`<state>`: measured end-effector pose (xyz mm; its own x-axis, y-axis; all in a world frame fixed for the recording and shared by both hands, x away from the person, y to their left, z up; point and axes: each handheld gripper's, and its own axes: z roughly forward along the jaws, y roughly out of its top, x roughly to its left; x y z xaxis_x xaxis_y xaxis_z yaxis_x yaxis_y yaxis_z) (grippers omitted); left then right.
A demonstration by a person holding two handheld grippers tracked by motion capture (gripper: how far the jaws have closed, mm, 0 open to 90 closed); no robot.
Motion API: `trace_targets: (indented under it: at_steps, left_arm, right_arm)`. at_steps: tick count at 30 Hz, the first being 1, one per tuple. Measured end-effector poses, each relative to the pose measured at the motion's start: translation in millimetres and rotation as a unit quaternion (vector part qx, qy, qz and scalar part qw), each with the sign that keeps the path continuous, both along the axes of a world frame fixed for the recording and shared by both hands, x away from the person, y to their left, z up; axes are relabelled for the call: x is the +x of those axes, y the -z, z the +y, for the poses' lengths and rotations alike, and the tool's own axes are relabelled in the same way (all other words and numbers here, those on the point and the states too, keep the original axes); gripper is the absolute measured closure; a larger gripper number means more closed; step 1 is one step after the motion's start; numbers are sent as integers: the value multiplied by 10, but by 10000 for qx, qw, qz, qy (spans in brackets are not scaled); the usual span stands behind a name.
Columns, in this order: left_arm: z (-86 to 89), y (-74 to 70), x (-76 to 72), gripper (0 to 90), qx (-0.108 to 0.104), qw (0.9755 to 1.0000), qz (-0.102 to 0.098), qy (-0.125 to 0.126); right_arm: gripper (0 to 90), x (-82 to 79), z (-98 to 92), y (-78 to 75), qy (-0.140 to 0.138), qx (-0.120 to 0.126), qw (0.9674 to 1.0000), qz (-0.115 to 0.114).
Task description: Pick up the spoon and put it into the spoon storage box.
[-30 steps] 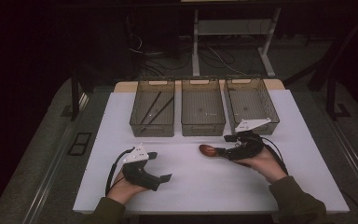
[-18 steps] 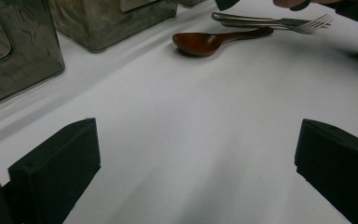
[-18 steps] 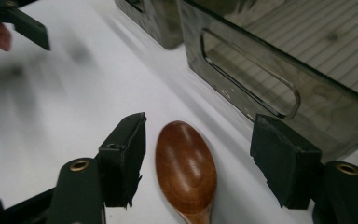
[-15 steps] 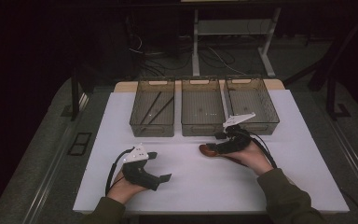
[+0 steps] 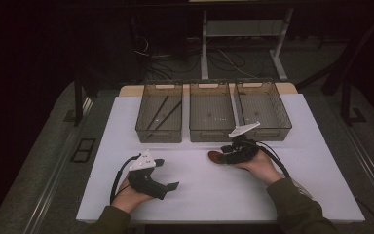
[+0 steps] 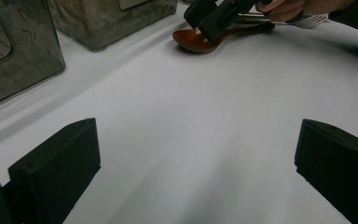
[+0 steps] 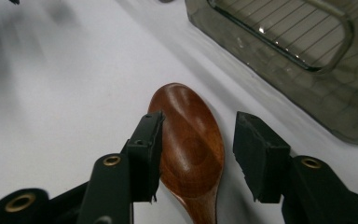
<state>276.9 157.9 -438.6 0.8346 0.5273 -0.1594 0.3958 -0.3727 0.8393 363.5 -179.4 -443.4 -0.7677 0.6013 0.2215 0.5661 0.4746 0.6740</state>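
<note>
Right claw low, jaws just been closing, half apart; left claw rests wide open.

Polished wood, smoky plastic, matt white board

The wooden spoon gleams reddish brown, its bowl smooth and glossy with fine grain showing at the centre of the right gripper view; either side of it, the right gripper shows dull black pads that look rubbery, on black plastic arms with small brass-coloured rivets. At the upper right there, a bin of smoky see-through plastic catches glints on its ribbed floor. The table top reads as a smooth, matt white sheet. The left gripper has the same matt black blocks at the lower corners. Upper right of that view, a metal fork shines silver.
</note>
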Motion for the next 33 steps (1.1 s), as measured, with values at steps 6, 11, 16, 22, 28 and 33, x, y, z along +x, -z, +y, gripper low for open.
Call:
trace_targets:
  at_steps: [6,11,16,22,28,33]
  left_arm:
    - [-3,1,-2,0,16,10000,-11,0]
    - [-2,0,-1,0,20,10000,-13,5]
    - [-3,0,-2,0,26,10000,-21,13]
    - [-4,-2,-2,0,38,10000,-28,20]
    - [-4,-3,-3,0,43,10000,-33,25]
    - [-6,-4,-7,0,37,10000,-33,25]
  right_arm:
    - [533,-6,12,20,-60,-75,10000,-7]
    - [540,-14,19,27,-132,-123,9998,-18]
    - [545,-34,43,36,-242,-235,9994,-73]
    - [580,-76,75,25,-425,-415,9980,-228]
    - [624,-133,114,13,-639,-574,9957,-349]
    - [685,-161,128,9,-646,-663,9949,-410]
